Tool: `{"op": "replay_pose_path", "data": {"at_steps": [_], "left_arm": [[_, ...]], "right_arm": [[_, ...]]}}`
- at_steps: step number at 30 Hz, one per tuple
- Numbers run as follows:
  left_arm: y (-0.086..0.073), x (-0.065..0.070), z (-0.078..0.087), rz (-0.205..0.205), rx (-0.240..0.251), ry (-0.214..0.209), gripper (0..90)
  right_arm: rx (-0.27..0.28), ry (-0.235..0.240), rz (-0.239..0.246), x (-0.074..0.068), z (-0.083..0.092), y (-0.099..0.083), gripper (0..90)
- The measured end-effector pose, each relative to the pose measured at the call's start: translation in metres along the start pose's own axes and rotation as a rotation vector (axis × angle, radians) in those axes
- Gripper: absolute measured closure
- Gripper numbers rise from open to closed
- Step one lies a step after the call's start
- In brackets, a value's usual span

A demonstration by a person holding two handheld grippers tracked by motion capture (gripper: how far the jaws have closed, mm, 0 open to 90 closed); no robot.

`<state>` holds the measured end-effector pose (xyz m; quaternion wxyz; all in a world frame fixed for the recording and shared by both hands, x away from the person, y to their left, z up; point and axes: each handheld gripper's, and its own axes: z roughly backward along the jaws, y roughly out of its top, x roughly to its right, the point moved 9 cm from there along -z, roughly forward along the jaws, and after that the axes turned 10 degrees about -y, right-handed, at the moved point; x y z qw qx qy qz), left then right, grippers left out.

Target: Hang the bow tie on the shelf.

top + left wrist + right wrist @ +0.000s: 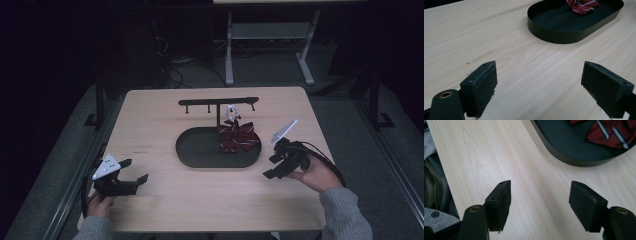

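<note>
Pale wooden surface (165,200) carrying a black oval tray (200,155) with a hook rack (218,102) at its far side. Inside the tray, at right: one red striped bow tie (238,137), probably soft, light, best pinched at the middle knot. Left tongs (135,172) and right tongs (271,166) both wide open, holding nothing.

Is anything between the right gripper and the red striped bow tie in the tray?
Nothing visible. The right gripper hangs open over bare table just off the tray's right end. The bow tie lies at that end, with only the tray's low rim between them.
</note>
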<state>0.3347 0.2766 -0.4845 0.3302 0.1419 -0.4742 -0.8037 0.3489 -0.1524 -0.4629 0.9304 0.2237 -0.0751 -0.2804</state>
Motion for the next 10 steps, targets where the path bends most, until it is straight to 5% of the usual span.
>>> {"op": "replay_pose_path", "data": {"at_steps": [10], "left_arm": [[0.000, 0.001, 0.000, -0.010, -0.010, 0.000, 12.9]], "right_arm": [[0.066, -0.034, -0.057, -0.014, -0.003, -0.022, 30.6]]}}
